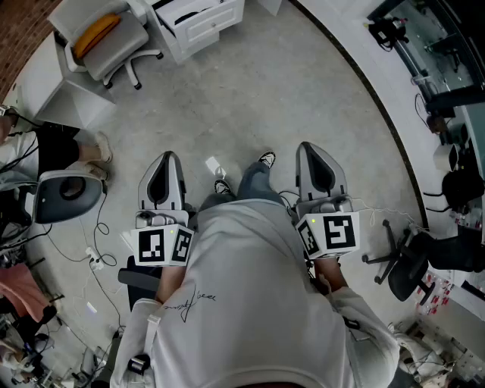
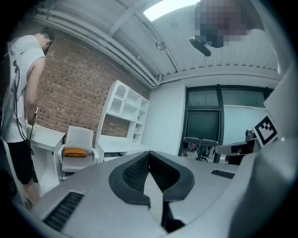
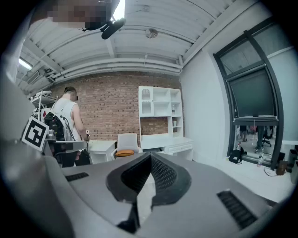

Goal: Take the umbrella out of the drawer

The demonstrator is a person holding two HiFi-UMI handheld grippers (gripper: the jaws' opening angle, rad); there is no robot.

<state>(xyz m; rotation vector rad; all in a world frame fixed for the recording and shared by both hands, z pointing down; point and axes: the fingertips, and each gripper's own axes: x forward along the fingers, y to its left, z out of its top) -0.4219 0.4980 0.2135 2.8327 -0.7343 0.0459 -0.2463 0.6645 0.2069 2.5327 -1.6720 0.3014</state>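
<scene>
Pointing forward, the left gripper [image 1: 166, 168] and the right gripper [image 1: 317, 163] are held side by side in front of a white shirt [image 1: 250, 288]. In each gripper view the two dark jaws are seen pressed together at the tips, with nothing between them. Past the grippers, a trouser leg and two shoes [image 1: 265, 159] are seen on a grey floor [image 1: 288, 91]. Well apart from both grippers, at the top of the head view, a white desk [image 1: 198, 26] is seen with one drawer [image 1: 186, 11] that appears pulled open; something dark is glimpsed inside, too small to be told. The umbrella cannot be picked out in any view. Just beside the desk, a white chair [image 1: 114, 49] is set with an orange cushion [image 1: 97, 32] on its seat. Behind these, in the gripper views, a brick wall [image 3: 111, 107] and white shelves [image 3: 160, 111] are shown, and another person [image 3: 65, 116] in a white sleeveless top is seen standing.
</scene>
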